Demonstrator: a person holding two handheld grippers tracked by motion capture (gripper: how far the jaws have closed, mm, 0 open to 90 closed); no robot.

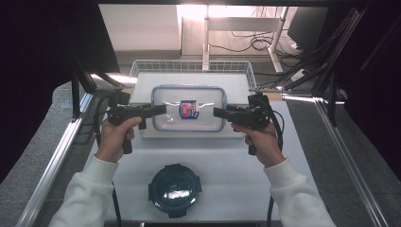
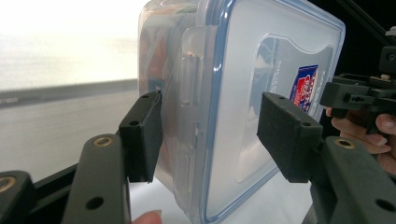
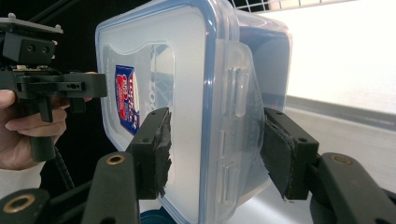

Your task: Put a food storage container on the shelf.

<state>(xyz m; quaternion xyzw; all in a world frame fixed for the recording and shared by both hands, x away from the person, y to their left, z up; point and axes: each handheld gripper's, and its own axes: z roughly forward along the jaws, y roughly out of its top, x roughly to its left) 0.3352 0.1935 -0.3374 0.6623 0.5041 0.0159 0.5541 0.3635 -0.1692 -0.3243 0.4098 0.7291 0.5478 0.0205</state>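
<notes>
A clear rectangular container point(image 1: 188, 108) with a blue-rimmed lid and a red and blue label point(image 1: 188, 108) lies at the table's middle, on the near end of a white wire basket point(image 1: 189, 66). My left gripper point(image 1: 161, 109) reaches its left end and my right gripper point(image 1: 218, 112) its right end. In the left gripper view the open jaws of my left gripper point(image 2: 210, 128) straddle the container point(image 2: 243, 93) at its side latch; one pad touches the body, the other stands off the lid. In the right gripper view my right gripper point(image 3: 217, 149) stands open around the container's point(image 3: 187, 70) other latch flap.
A dark blue round lidded bowl point(image 1: 175, 189) sits near the table's front edge. Metal rails run along both sides of the white table point(image 1: 227, 161). A desk frame and cables stand beyond the basket.
</notes>
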